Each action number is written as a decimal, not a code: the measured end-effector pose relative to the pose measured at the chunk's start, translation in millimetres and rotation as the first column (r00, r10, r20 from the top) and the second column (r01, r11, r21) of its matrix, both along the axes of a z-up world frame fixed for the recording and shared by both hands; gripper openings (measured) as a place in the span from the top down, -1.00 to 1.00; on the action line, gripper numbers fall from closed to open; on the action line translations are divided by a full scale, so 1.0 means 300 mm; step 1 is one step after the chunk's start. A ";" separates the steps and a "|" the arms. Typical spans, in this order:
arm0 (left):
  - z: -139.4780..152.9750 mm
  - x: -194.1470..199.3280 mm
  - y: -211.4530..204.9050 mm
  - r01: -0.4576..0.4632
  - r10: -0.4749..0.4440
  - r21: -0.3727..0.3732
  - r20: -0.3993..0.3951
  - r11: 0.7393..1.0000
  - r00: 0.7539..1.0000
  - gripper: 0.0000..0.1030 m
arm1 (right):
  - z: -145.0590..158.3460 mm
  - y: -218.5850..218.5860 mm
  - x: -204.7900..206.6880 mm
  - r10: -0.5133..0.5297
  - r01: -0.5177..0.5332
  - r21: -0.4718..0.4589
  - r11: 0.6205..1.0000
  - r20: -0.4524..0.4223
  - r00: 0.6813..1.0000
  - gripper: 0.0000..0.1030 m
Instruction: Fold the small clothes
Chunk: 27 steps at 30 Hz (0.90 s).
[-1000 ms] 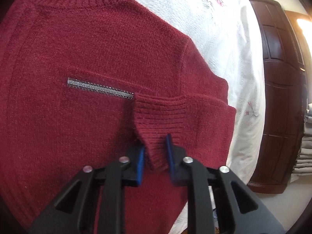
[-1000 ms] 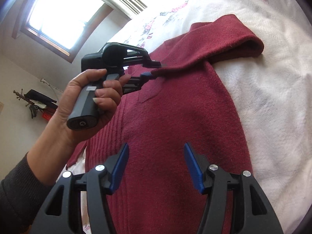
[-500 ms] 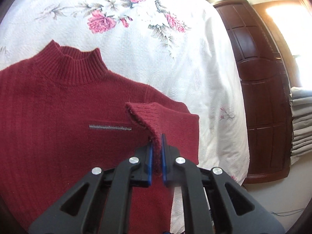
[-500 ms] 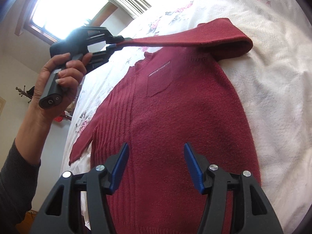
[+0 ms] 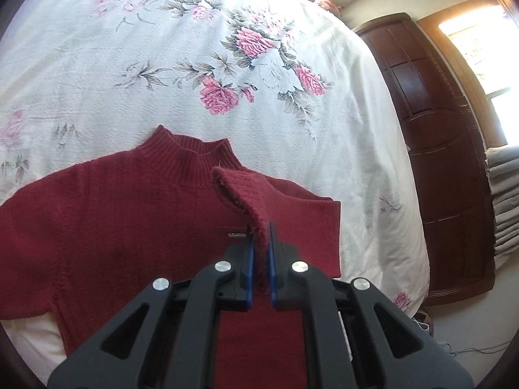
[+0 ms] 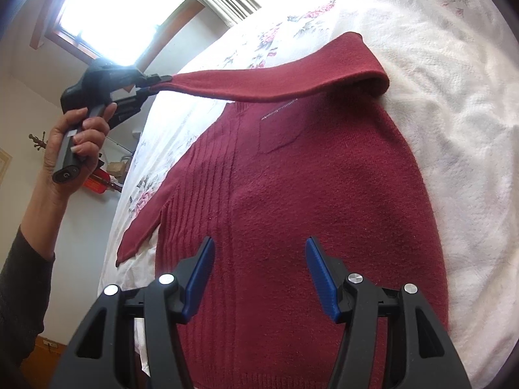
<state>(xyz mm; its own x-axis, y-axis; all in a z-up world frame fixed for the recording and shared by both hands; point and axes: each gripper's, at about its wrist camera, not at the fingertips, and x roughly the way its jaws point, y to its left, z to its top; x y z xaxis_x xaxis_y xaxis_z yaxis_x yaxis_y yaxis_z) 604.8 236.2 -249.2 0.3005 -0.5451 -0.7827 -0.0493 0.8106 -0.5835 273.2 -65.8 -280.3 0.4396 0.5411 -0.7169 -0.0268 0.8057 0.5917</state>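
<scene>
A dark red knit sweater (image 6: 308, 201) lies front up on a floral bedspread (image 5: 194, 64), its ribbed collar (image 5: 191, 159) toward the far side. My left gripper (image 5: 260, 227) is shut on the ribbed cuff (image 5: 240, 191) of one sleeve. In the right wrist view that sleeve (image 6: 275, 81) stretches taut through the air from the shoulder to the left gripper (image 6: 159, 84), held by a hand (image 6: 78, 142). My right gripper (image 6: 259, 259) hovers open over the sweater's lower body, nothing between its blue pads. The other sleeve (image 6: 142, 230) lies flat on the bed.
A dark wooden wardrobe (image 5: 447, 162) stands beyond the bed's right edge, with a stack of folded grey cloth (image 5: 502, 201) beside it. A bright window (image 6: 129, 9) is at the far side in the right wrist view. A chest pocket with a silver trim (image 6: 279, 110) marks the sweater's front.
The left gripper closed on the sleeve cuff, then lifted it up and back across the sweater, drawing the sleeve taut. The right gripper stayed open over the hem area.
</scene>
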 end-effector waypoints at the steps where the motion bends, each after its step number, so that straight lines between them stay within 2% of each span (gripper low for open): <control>1: -0.001 -0.004 0.025 -0.005 0.005 0.007 -0.001 1.000 1.000 0.90 | -0.001 0.002 0.003 0.002 -0.002 0.002 1.000 -0.001 1.000 -0.15; 6: -0.023 -0.018 0.149 -0.044 0.045 0.029 -0.011 0.999 0.999 0.90 | -0.003 0.000 0.002 0.011 -0.011 -0.005 1.000 -0.005 1.000 -0.15; 10: -0.079 -0.026 0.241 -0.075 0.077 0.043 -0.036 0.996 0.996 0.90 | -0.016 0.007 0.002 0.018 -0.018 -0.006 1.000 -0.014 1.000 -0.15; 17: -0.242 -0.061 0.373 -0.130 0.133 0.041 -0.104 0.991 0.986 0.90 | -0.030 0.021 0.009 0.028 -0.028 -0.018 0.999 -0.022 0.999 -0.15; 22: -0.376 -0.079 0.418 -0.148 0.155 0.053 -0.160 0.988 0.975 0.90 | -0.045 0.016 0.011 0.027 -0.028 -0.022 0.999 -0.034 0.999 -0.15; 24: -0.429 -0.087 0.424 -0.148 0.164 0.095 -0.185 0.984 0.969 0.86 | -0.045 0.018 0.012 0.029 -0.030 -0.026 0.999 -0.035 0.999 -0.15; 25: -0.448 -0.093 0.430 -0.156 0.184 0.147 -0.198 0.977 0.963 0.80 | -0.044 0.019 0.012 0.029 -0.030 -0.027 0.999 -0.036 0.999 -0.15; 27: -0.451 -0.111 0.455 -0.198 0.249 0.249 -0.191 0.948 0.950 0.59 | -0.040 0.022 0.012 0.031 -0.032 -0.029 0.999 -0.035 0.999 -0.15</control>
